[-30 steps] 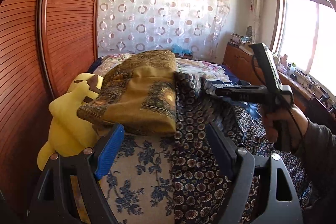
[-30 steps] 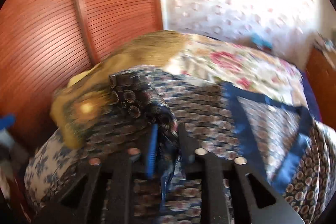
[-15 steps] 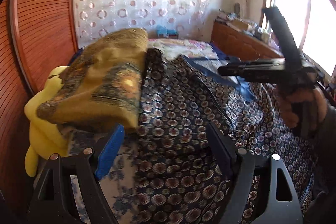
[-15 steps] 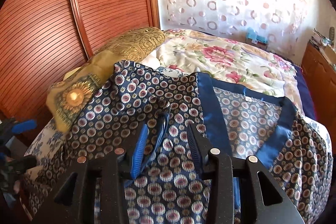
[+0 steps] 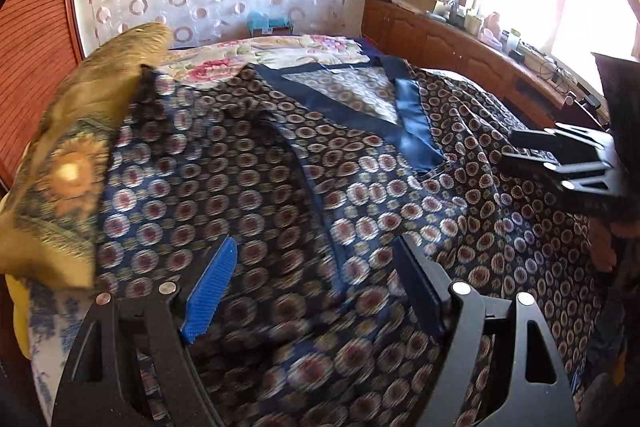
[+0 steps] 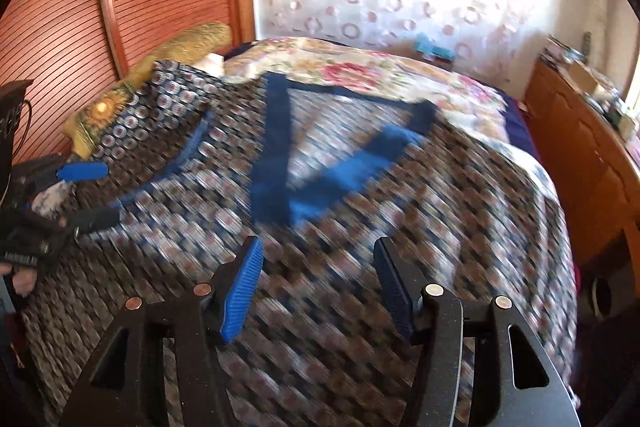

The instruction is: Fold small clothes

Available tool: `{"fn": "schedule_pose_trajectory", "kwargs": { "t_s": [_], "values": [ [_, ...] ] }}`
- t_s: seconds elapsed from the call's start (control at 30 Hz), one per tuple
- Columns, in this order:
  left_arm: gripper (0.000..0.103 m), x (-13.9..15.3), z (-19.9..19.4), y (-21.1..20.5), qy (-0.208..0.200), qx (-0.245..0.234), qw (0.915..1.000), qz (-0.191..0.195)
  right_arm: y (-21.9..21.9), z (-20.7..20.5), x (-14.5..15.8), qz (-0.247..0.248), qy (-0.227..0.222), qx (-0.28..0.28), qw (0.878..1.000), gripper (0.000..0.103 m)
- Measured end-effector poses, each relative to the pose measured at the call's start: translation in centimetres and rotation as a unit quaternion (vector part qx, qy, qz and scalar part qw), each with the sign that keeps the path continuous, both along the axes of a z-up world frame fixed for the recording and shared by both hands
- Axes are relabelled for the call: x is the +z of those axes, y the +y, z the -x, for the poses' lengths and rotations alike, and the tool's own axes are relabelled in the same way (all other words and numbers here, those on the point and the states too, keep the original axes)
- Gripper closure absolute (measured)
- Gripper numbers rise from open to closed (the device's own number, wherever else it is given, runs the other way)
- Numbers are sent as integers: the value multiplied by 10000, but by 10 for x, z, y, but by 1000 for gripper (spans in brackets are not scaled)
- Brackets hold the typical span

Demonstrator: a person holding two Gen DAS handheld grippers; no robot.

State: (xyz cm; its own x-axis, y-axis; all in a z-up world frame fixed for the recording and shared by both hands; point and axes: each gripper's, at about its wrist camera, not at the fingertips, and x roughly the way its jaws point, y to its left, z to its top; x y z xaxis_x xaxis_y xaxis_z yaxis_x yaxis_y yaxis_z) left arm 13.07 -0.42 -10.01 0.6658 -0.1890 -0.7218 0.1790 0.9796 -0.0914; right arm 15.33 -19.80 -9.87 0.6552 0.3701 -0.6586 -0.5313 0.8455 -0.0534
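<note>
Lying spread on the bed (image 5: 280, 51), the patterned garment (image 5: 280, 187) is seen beneath both tools: left tool (image 5: 316, 291) wide and empty, right tool (image 6: 320, 283) opening, nothing held.

Navy circle-print garment (image 5: 280, 187), blue-trimmed neckline, spread flat on bed.
</note>
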Motion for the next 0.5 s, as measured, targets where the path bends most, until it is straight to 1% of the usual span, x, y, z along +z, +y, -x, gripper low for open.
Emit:
{"fn": "schedule_pose_trajectory", "kwargs": {
  "t_s": [0.1,0.2,0.33,0.5],
  "values": [
    [22,-4,-9,-14,101,-84,9999,59,-27,7,2,-62,-5,-288,9996,43],
    [22,-9,-18,-23,209,-98,9997,-50,-56,13,4,-149,-18,-567,9983,43],
    [22,-12,-28,-33,210,-20,9997,-98,-94,18,10,-316,-11,-927,9952,44],
    [22,-19,-34,-46,290,-63,9991,-293,-129,26,16,-420,-2,-1311,9905,43]
  ]
}}
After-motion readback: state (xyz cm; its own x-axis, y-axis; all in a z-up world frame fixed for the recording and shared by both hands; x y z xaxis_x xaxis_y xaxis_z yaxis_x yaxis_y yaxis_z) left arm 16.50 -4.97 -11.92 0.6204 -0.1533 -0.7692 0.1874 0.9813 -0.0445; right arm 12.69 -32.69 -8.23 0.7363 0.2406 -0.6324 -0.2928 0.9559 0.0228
